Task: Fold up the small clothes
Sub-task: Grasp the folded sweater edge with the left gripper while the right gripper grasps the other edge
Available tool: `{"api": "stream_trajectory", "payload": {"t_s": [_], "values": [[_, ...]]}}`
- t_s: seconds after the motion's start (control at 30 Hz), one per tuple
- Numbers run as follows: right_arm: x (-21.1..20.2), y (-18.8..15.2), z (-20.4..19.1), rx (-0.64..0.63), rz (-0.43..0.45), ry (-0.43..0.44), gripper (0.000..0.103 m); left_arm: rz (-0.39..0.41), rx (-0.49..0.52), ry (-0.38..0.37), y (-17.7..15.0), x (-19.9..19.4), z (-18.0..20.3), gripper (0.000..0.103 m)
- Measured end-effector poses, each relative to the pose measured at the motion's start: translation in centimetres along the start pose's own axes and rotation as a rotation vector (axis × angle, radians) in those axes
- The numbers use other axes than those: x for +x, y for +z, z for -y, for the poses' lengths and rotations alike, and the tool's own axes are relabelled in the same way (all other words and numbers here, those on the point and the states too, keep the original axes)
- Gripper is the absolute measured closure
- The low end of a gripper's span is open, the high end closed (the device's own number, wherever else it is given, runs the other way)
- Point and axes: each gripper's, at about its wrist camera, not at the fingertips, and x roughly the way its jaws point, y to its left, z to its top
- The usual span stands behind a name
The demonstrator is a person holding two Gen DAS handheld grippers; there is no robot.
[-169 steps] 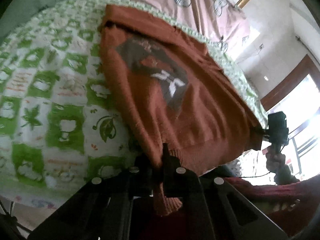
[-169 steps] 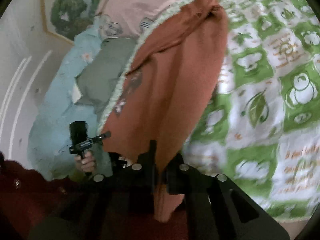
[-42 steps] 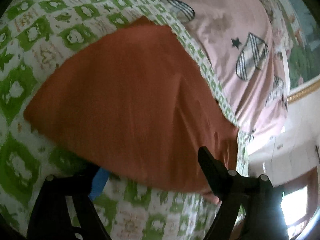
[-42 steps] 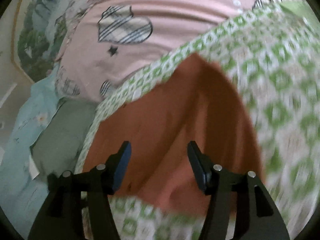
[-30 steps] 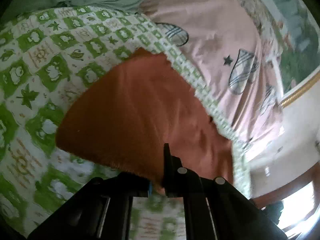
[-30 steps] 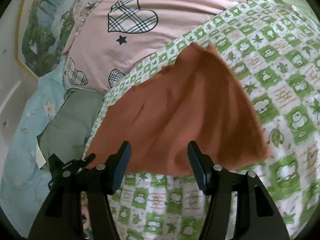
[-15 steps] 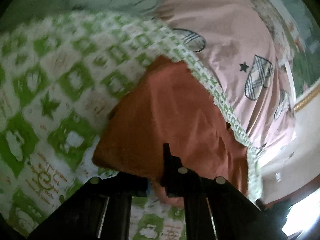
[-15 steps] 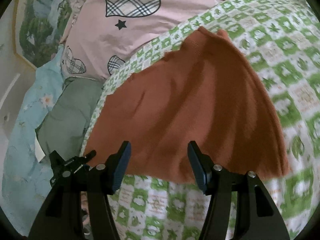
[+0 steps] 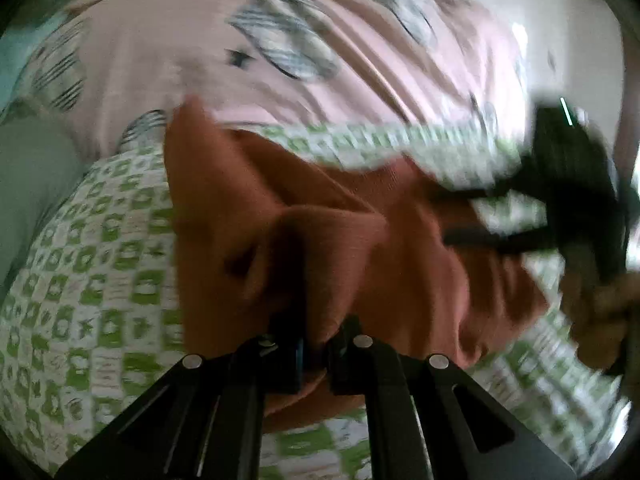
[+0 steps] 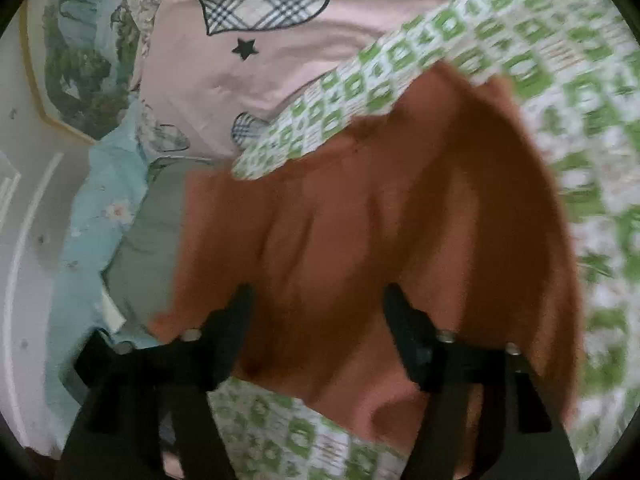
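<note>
A rust-orange knit sweater [image 9: 352, 248] lies folded on a green-and-white patterned blanket [image 9: 100, 280]. My left gripper [image 9: 318, 344] is shut on a bunched edge of the sweater and lifts it into a fold. My right gripper [image 10: 316, 320] is open, its fingers wide apart just over the sweater [image 10: 380, 220] near its front edge. In the left wrist view the right gripper [image 9: 560, 200] shows blurred at the right, held in a hand.
A pink quilt with plaid hearts [image 10: 260, 40] lies behind the blanket [image 10: 500, 28]. A grey-green pillow [image 10: 152, 232] and a light blue floral sheet [image 10: 100, 208] lie at the left. A framed picture [image 10: 80, 48] hangs on the wall.
My left gripper has pulled the sweater's edge up and across, bunching the cloth. My right gripper has come lower and closer over the sweater, still open.
</note>
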Motion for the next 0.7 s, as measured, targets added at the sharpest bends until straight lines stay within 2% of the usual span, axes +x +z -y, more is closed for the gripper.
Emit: {"api": "stream_trajectory", "payload": {"t_s": [0.17,0.47,0.5,0.53,0.57,0.6,0.7], "values": [[3.8,1.2,-0.4,-0.009,-0.087,0.003,0.027,-0.024,0.089,0.035,-1.9,1.0,2.7,0.097],[11.7,3.4,-3.1,-0.061,-0.200,0.017,0.027,0.004,0.066,-0.003,-1.3,0.3,2.2,0.097],[12.6,3.7,-3.2,-0.055,-0.214,0.015,0.036,0.002,0.064,-0.006,-1.0,0.4,2.1,0.097],[13.1,3.8,-3.3,-0.053,-0.224,0.019,0.050,0.004,0.063,-0.004,-0.8,0.2,2.1,0.097],[13.3,3.9,-3.3,-0.049,-0.231,0.029,0.077,0.008,0.062,-0.001,-0.6,-0.1,2.1,0.097],[13.1,4.1,-3.3,-0.035,-0.221,0.052,0.082,0.013,0.058,-0.009,-0.3,-0.5,2.2,0.097],[9.1,4.9,-4.3,-0.071,-0.117,0.101,0.085,0.053,0.035,-0.076,1.4,-2.1,2.8,0.097]]}}
